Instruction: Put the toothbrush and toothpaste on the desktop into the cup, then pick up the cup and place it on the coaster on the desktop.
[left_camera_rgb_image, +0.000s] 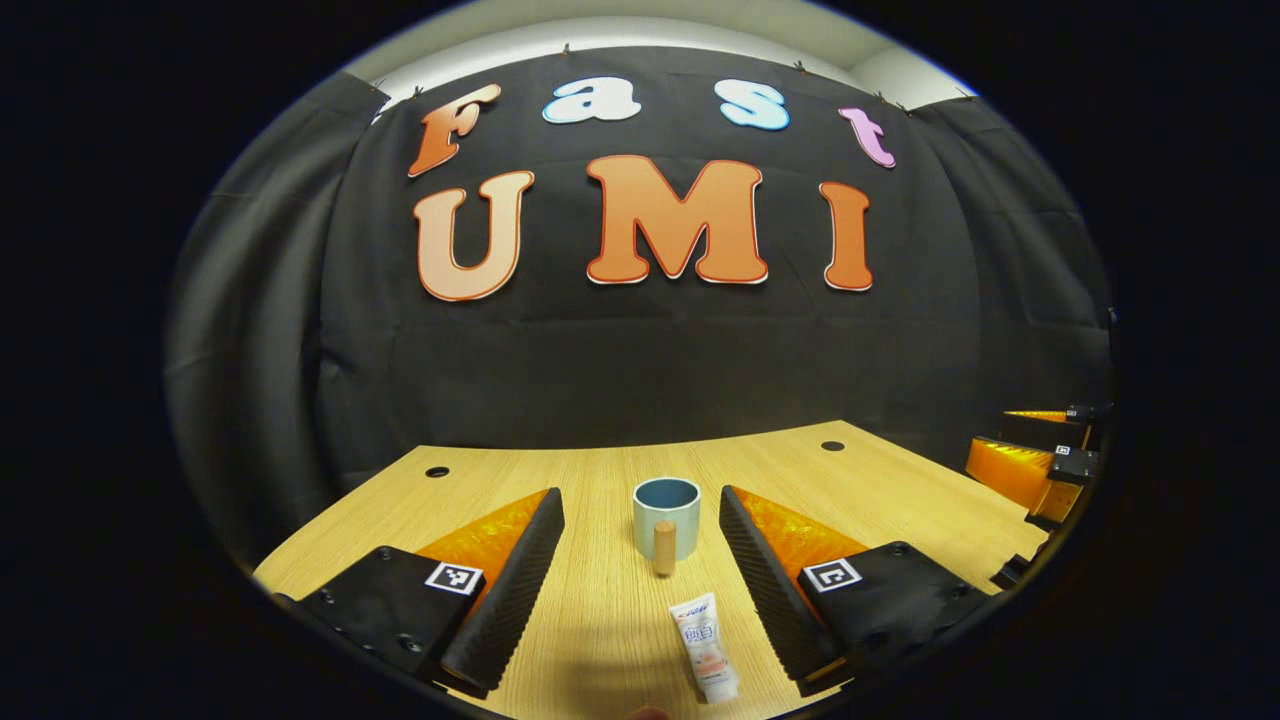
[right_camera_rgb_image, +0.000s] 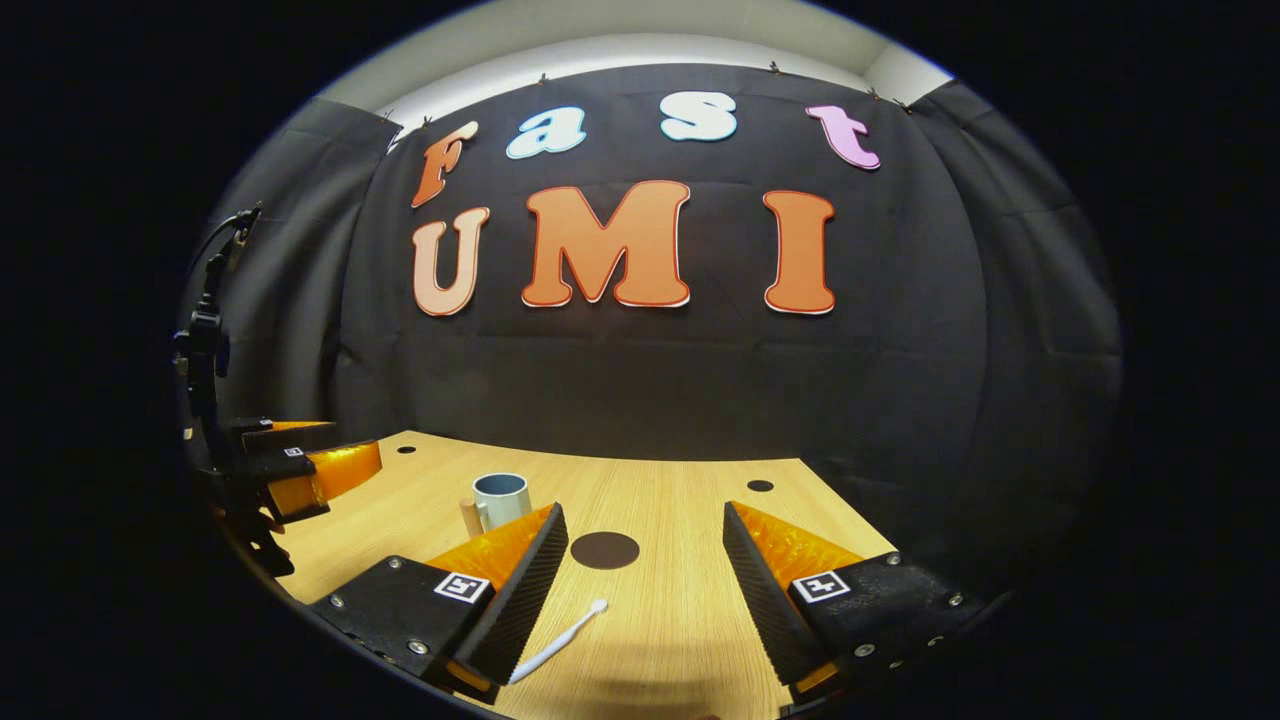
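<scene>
A pale blue cup (left_camera_rgb_image: 667, 517) with a wooden handle stands upright mid-desk, ahead of my left gripper (left_camera_rgb_image: 640, 585), which is open. A white toothpaste tube (left_camera_rgb_image: 706, 647) lies flat between its fingers, nearer the right one. In the right gripper view the cup (right_camera_rgb_image: 499, 498) sits at the left. A dark round coaster (right_camera_rgb_image: 604, 550) lies ahead of my right gripper (right_camera_rgb_image: 645, 595), open, with a white toothbrush (right_camera_rgb_image: 560, 640) lying on the desk beside its left finger. The left gripper (right_camera_rgb_image: 300, 465) shows at the far left, and the right gripper (left_camera_rgb_image: 1035, 455) at the left view's right edge.
The light wooden desktop (right_camera_rgb_image: 680, 620) has small dark cable holes (left_camera_rgb_image: 437, 471) near its back corners. Black cloth walls close the booth behind and at both sides. A dark stand (right_camera_rgb_image: 205, 340) rises at the left of the right gripper view.
</scene>
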